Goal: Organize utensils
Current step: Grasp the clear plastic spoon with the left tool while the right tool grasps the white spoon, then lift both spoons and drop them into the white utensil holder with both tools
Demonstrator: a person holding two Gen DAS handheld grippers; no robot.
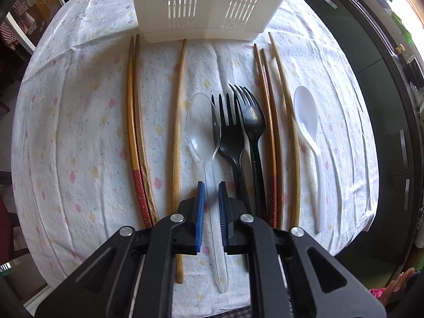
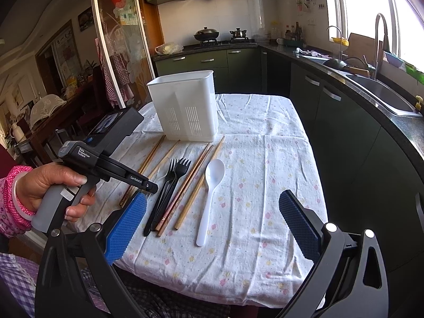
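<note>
Biggest thing on the table first: the white slotted caddy [image 2: 186,106] stands upright at the far end of the flowered tablecloth [image 2: 265,137], and from the right wrist view nothing pokes above its rim — so, as far as can be judged, not one utensil has gone in yet. The inside itself is hidden from both cameras.

Everything else lies flat in a row in front of it. Six wooden chopsticks: a touching pair on the left [image 1: 133,122], a single one [image 1: 178,132] beside it, and three more [image 1: 273,132] on the right. Between them sit two black forks [image 1: 243,132], overlapping each other, with the clear plastic spoon [image 1: 202,124] just beside them, its bowl partly over the nearer fork. The white spoon [image 1: 308,124] lies apart at the far right.

Now the action — the left gripper [image 1: 211,204] points steeply down at the table, its blue pads drawn in close on either side of the clear spoon's thin handle. They look clamped on it, or all but; the spoon is not lifted, it lies on the cloth.

The right gripper [image 2: 212,225] hovers near the table edge, jaws spread wide, nothing between them.

So this looks like the very first pickup. By my count ten pieces remain to be sorted into the caddy, the clear spoon likely first.
</note>
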